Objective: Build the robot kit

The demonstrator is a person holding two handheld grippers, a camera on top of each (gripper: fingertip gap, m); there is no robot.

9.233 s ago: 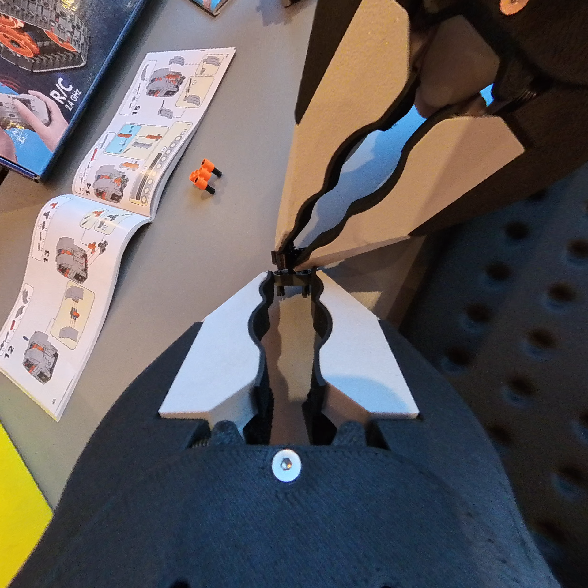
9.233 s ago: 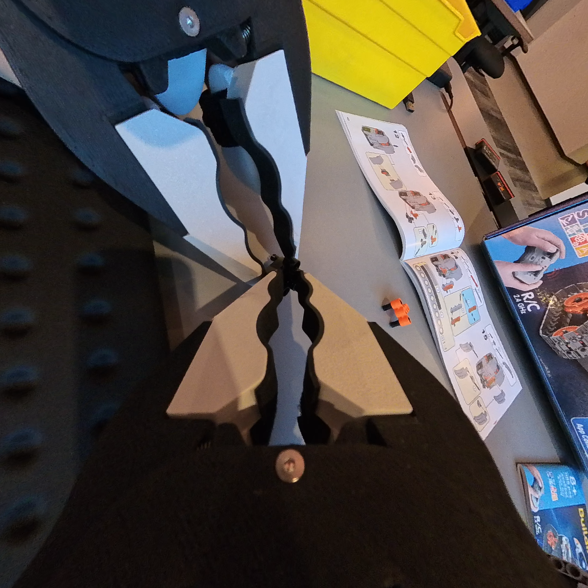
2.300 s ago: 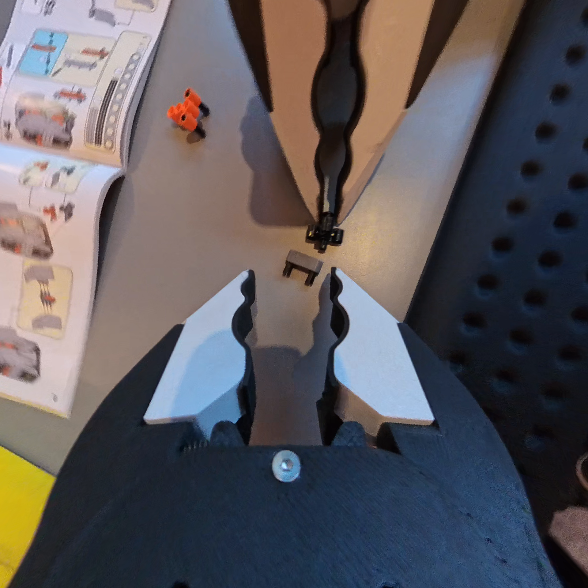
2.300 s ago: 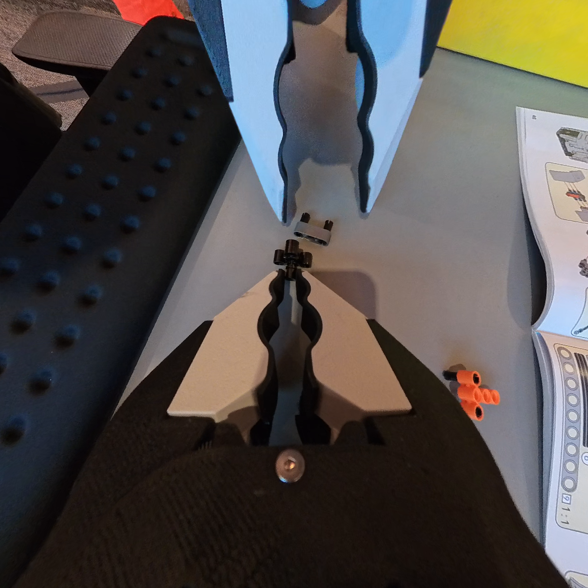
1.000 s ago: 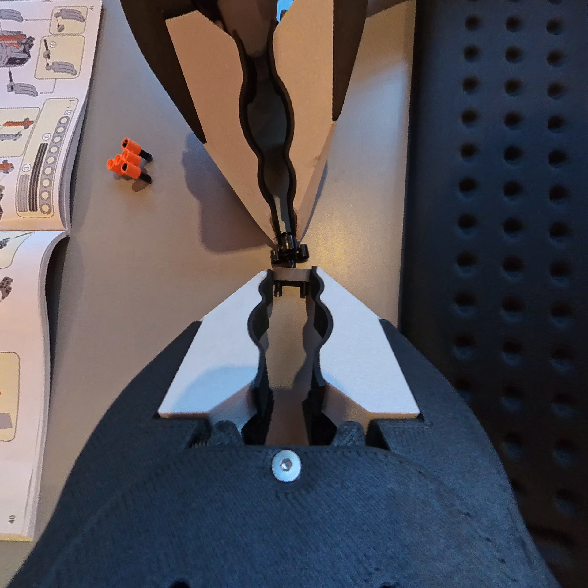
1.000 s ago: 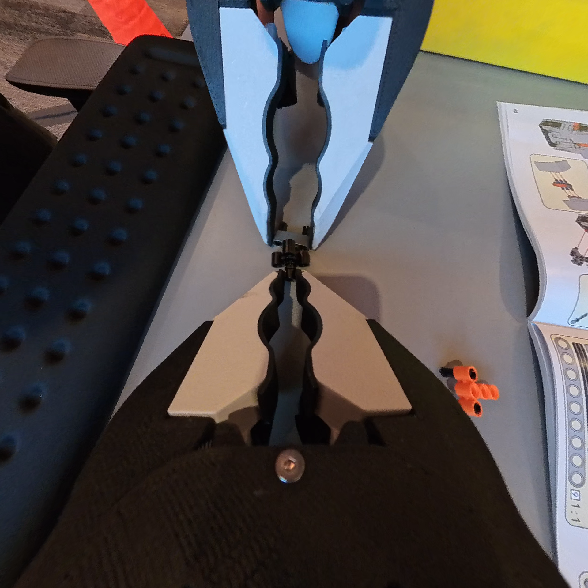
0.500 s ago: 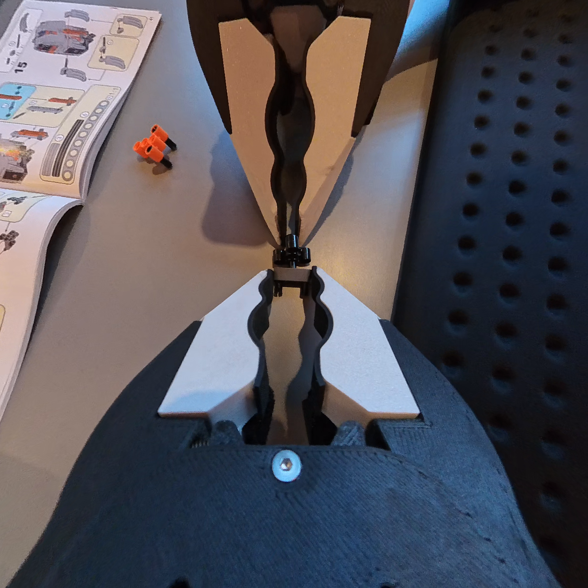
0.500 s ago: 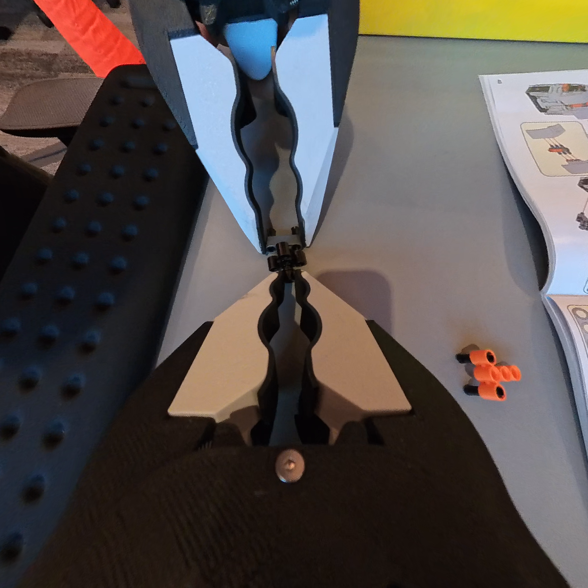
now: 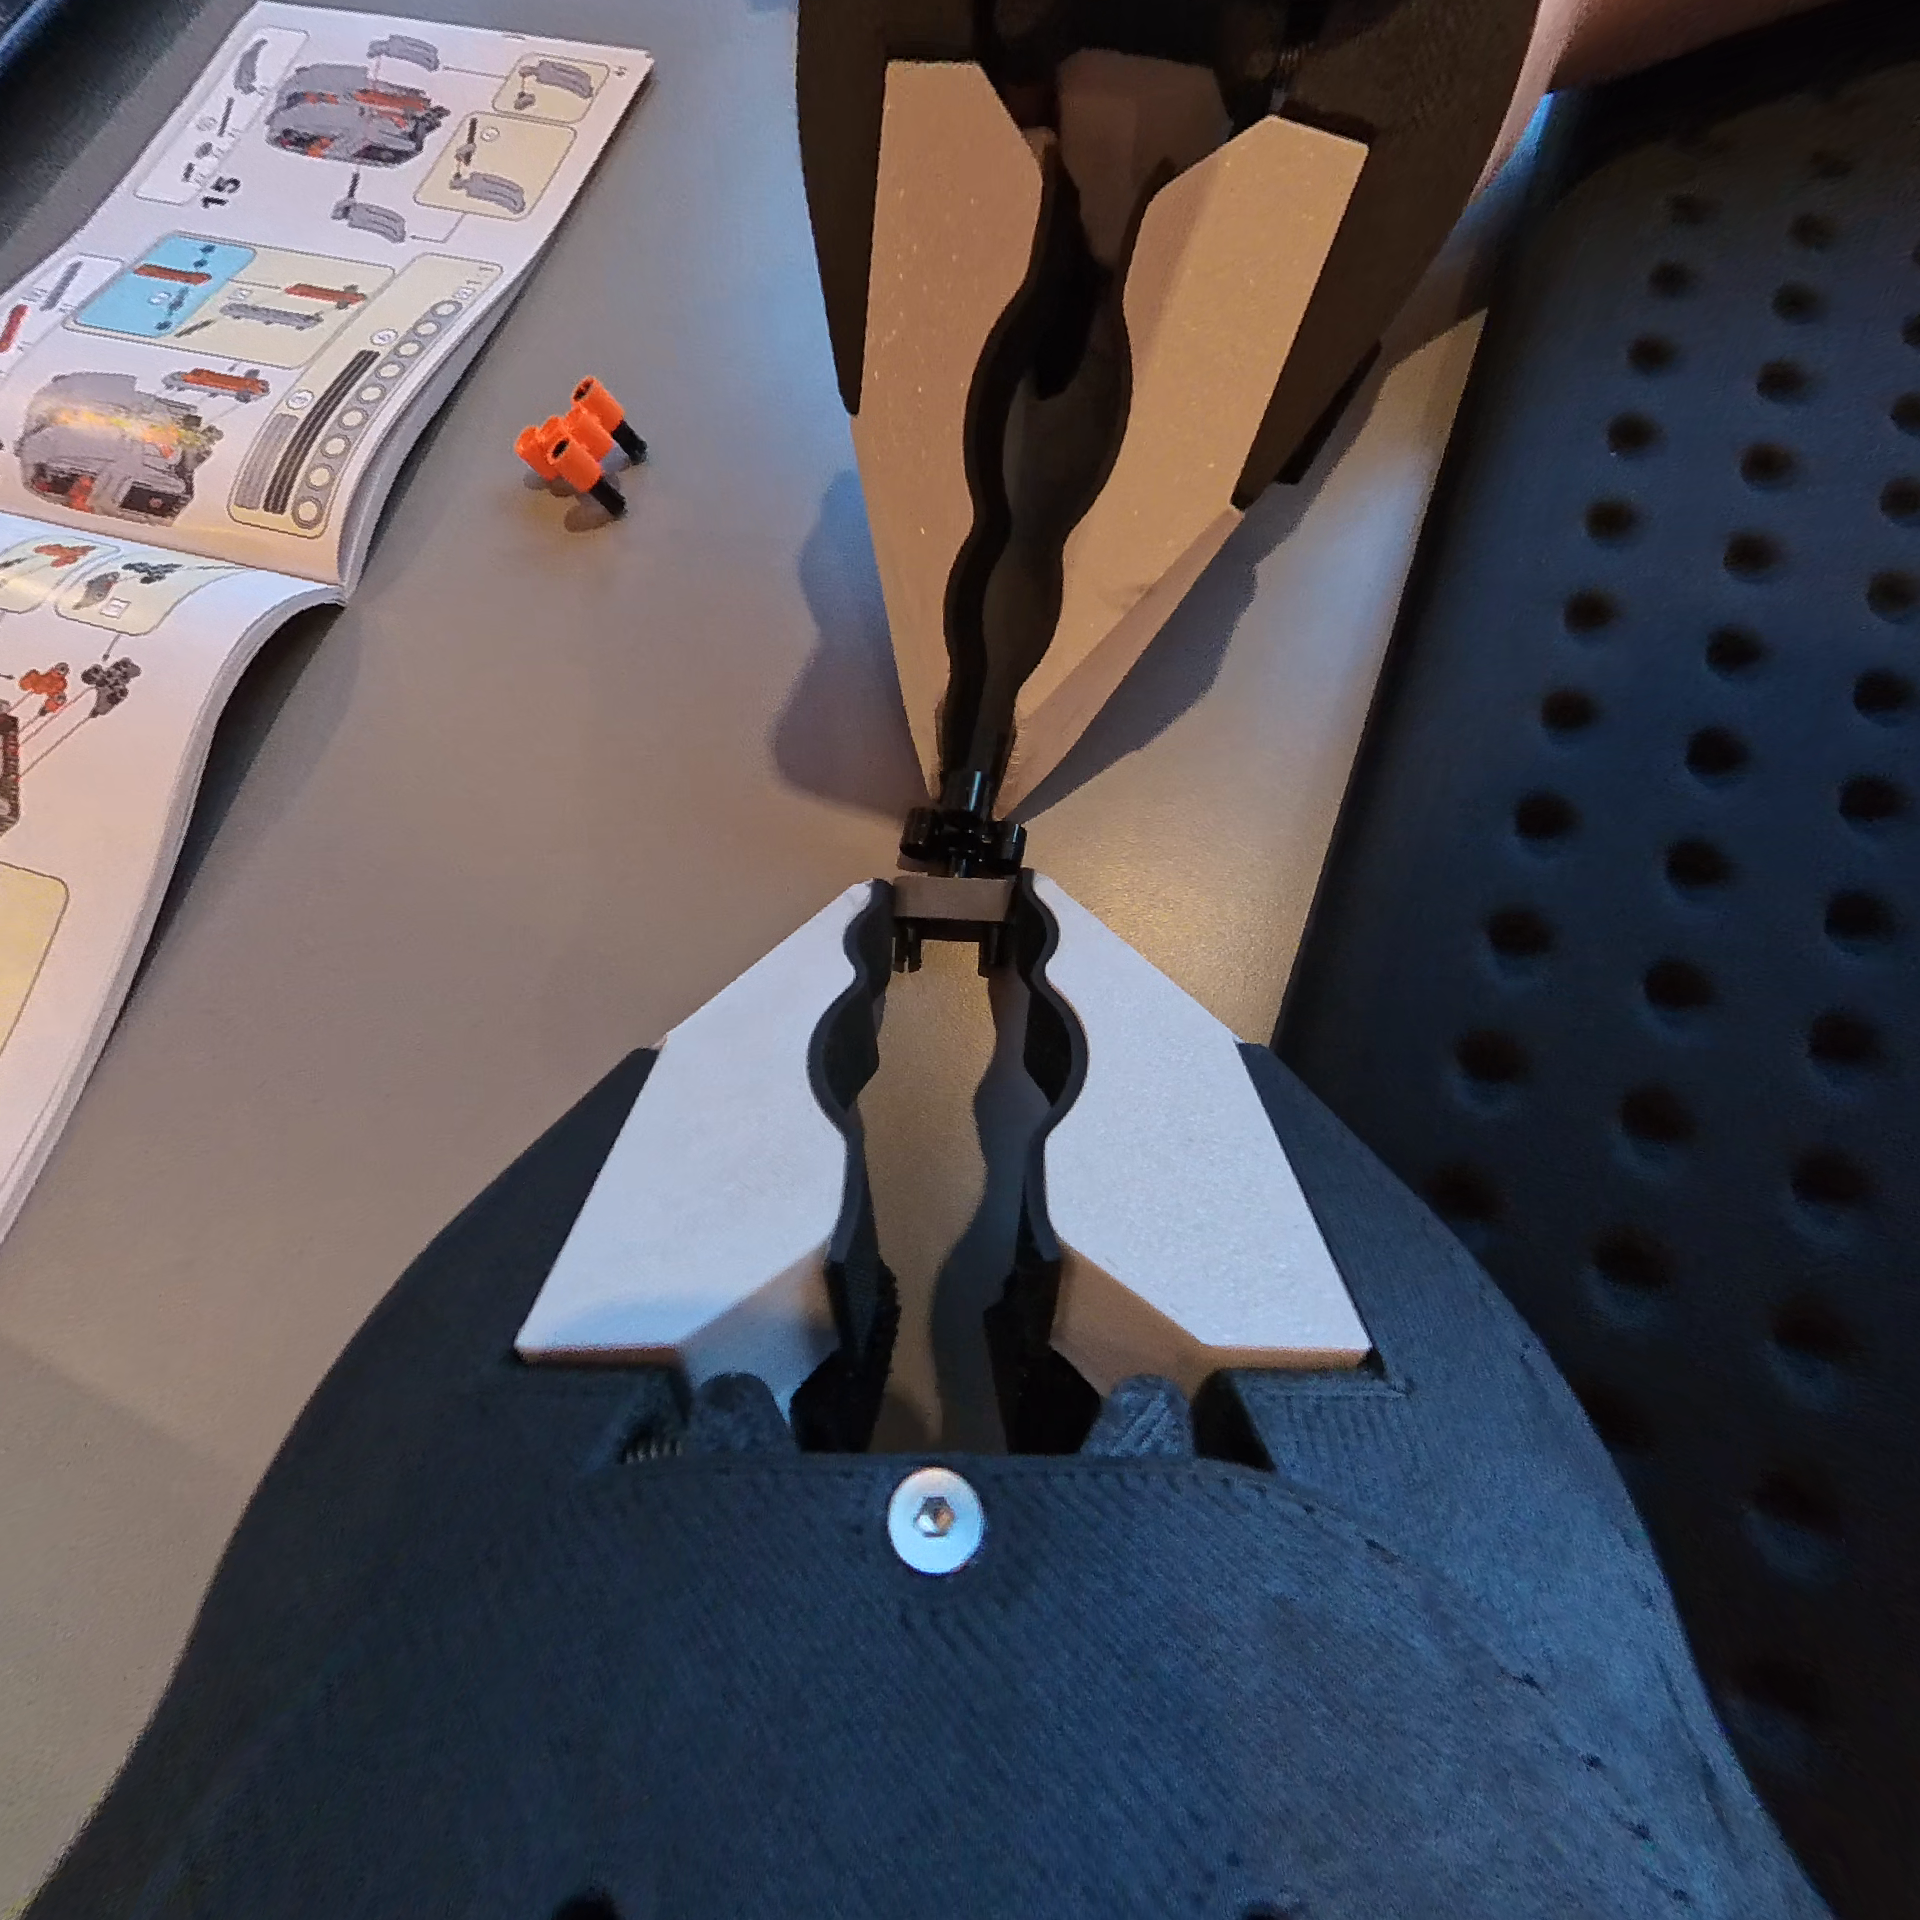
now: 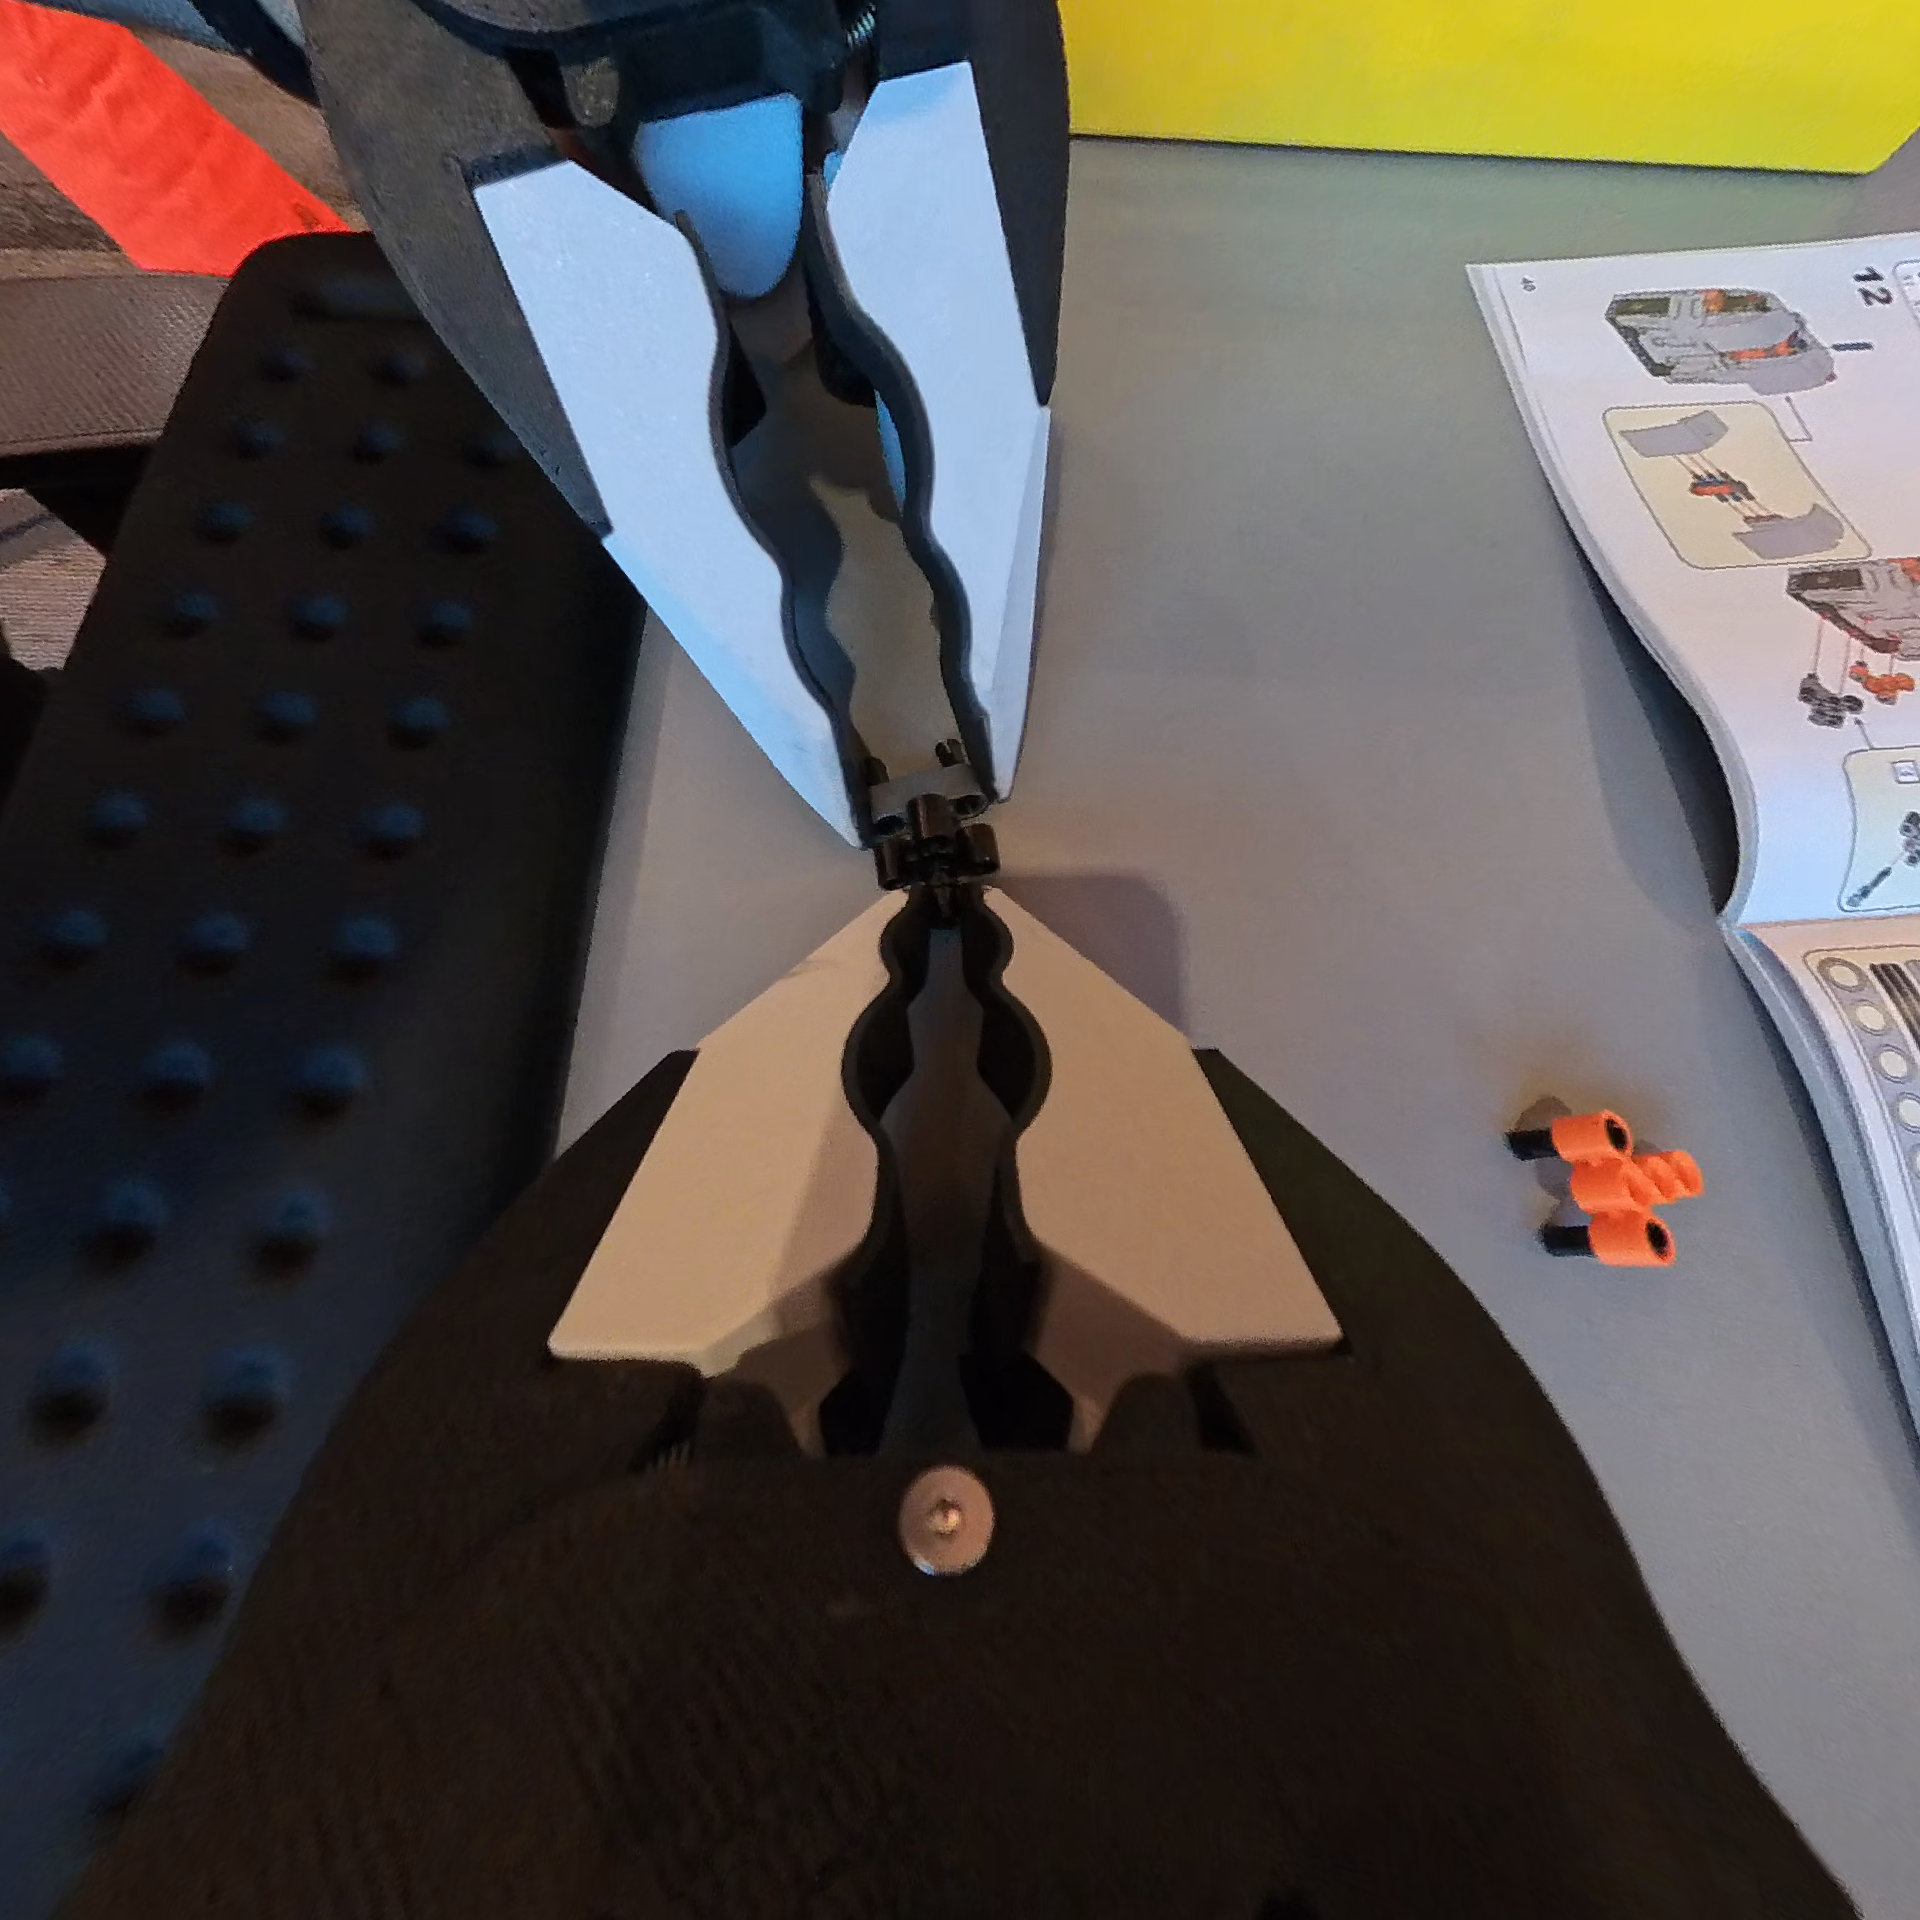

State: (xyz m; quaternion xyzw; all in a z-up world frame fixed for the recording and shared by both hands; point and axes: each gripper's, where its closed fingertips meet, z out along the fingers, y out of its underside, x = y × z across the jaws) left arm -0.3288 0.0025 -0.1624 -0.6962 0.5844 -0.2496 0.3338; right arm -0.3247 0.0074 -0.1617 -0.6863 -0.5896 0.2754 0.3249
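My left gripper is shut on a small grey beam with black pins, held at its fingertips above the grey table. My right gripper is shut on a small black connector piece, pressed against the grey beam. The two grippers meet tip to tip. In the left wrist view the right gripper comes from the top with the black connector. In the right wrist view the left gripper comes from the top.
An orange connector with black pins lies on the table, also in the right wrist view. An open instruction booklet lies beyond it. A black perforated chair seat borders the table. A yellow bin stands behind. My left and right fingertips are right by each other.
2.3 s ago the grey beam lay on the table between my open left fingers. My left gripper closed on it, lifted it, and the right gripper's black connector now presses against it.
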